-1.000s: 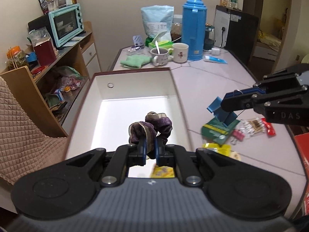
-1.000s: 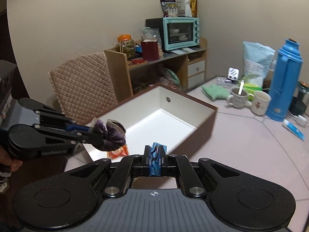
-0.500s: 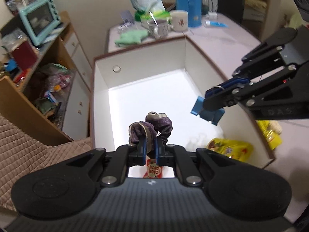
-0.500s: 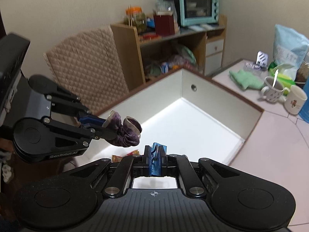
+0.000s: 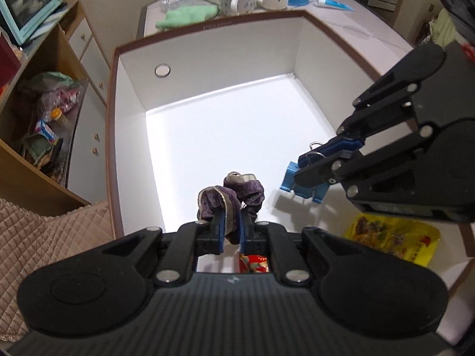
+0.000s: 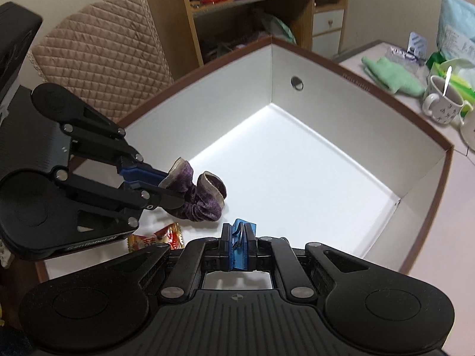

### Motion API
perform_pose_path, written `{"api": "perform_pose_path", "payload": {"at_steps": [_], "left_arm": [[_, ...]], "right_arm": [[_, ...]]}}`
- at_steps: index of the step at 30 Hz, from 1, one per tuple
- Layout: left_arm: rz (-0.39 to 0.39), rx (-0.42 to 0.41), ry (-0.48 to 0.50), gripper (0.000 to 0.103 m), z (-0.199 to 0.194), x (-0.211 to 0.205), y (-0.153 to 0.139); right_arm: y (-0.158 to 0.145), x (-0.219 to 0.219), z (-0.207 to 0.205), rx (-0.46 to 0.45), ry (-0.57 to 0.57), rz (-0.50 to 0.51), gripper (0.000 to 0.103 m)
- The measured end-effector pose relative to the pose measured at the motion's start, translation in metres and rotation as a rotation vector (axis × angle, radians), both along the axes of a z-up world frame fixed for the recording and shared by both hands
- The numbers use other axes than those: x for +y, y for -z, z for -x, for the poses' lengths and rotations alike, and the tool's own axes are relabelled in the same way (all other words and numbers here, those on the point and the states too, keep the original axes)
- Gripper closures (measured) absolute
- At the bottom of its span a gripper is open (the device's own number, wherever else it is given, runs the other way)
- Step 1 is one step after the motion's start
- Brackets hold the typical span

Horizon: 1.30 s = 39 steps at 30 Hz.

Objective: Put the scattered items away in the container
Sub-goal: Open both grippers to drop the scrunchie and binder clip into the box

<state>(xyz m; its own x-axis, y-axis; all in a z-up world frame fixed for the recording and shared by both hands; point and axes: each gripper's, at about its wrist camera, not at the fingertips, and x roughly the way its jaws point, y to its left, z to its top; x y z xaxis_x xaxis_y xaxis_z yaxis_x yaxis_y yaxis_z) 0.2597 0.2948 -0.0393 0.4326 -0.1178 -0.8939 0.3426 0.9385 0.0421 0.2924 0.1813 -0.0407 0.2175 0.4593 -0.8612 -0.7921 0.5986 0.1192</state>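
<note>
Grippers are both held over the large white-lined, brown-rimmed cardboard box, tilted steeply down toward its floor. The left gripper is closed on a purple velvet scrunchie with a pale ribbon edge; its jaws have just been opening slightly, yet the fabric is still pinched between the blue pads, clear of the box floor. The right gripper is clamped tight on the wire handle of a blue metal binder clip, which hangs above the floor near the box's right wall. A red and gold snack wrapper lies on the box floor by the near edge, below the left gripper. A yellow printed snack packet is seen near the box's near right corner; whether it lies inside cannot be told.
</note>
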Motion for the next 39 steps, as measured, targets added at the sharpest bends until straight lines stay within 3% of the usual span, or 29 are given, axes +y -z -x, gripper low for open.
{"api": "perform_pose_path", "payload": {"at_steps": [9, 27, 30, 31, 32, 33, 34, 39], "left_arm": [[0.002, -0.006, -0.012, 0.074, -0.002, 0.001, -0.001], [-0.033, -0.11, -0.089, 0.054, 0.063, -0.012, -0.058], [-0.037, -0.136, -0.099, 0.041, 0.079, -0.018, -0.069], [-0.042, -0.146, -0.103, 0.035, 0.084, -0.021, -0.073], [-0.048, -0.156, -0.106, 0.036, 0.088, -0.023, -0.076], [-0.057, -0.168, -0.112, 0.035, 0.093, -0.026, -0.08], [-0.062, -0.178, -0.116, 0.033, 0.098, -0.028, -0.083], [-0.059, -0.199, -0.129, 0.033, 0.118, -0.042, -0.096]], "right_arm": [[-0.004, -0.006, 0.009, 0.001, 0.019, 0.011, 0.098], [-0.046, -0.034, 0.072, -0.038, 0.063, -0.042, 0.098], [-0.057, -0.043, 0.082, -0.041, 0.079, -0.058, 0.098], [-0.06, -0.046, 0.085, -0.041, 0.084, -0.067, 0.088], [-0.063, -0.05, 0.089, -0.046, 0.095, -0.075, 0.032], [-0.067, -0.055, 0.094, -0.069, 0.111, -0.088, 0.006], [-0.071, -0.06, 0.099, -0.088, 0.119, -0.101, 0.0], [-0.089, -0.088, 0.117, -0.116, 0.152, -0.169, 0.0]]}}
